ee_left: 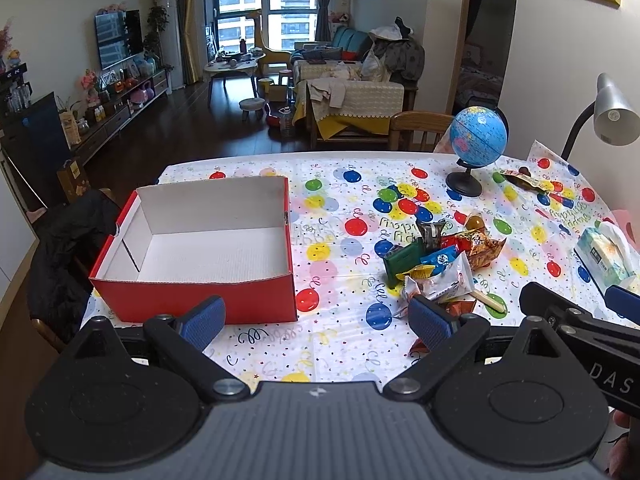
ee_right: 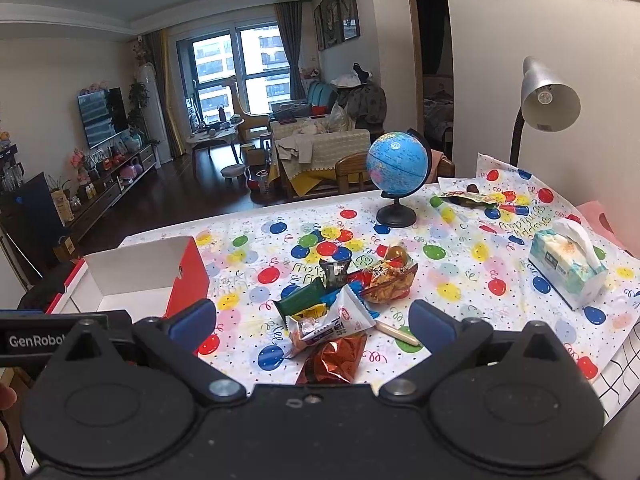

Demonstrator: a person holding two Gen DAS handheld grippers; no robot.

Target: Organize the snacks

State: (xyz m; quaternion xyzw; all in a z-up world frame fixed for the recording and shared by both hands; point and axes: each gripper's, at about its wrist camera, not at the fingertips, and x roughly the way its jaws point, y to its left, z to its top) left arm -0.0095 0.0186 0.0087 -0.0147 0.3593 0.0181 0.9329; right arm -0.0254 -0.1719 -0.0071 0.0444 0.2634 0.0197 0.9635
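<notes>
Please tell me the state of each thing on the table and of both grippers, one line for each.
Red box: open, empty.
Snack pile: loose on the tablecloth, outside the box.
Tissue box: open, a tissue sticking out.
Lamp: off.
Globe: upright.
Left gripper: open, empty.
Right gripper: open, empty.

Both grippers (ee_left: 316, 320) (ee_right: 312, 326) agape; empty

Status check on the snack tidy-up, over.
Left gripper open, empty. Right gripper open, empty, above the snack pile. Red box empty, left of the pile. Path between them clear; globe and tissue box stand off aside.
</notes>
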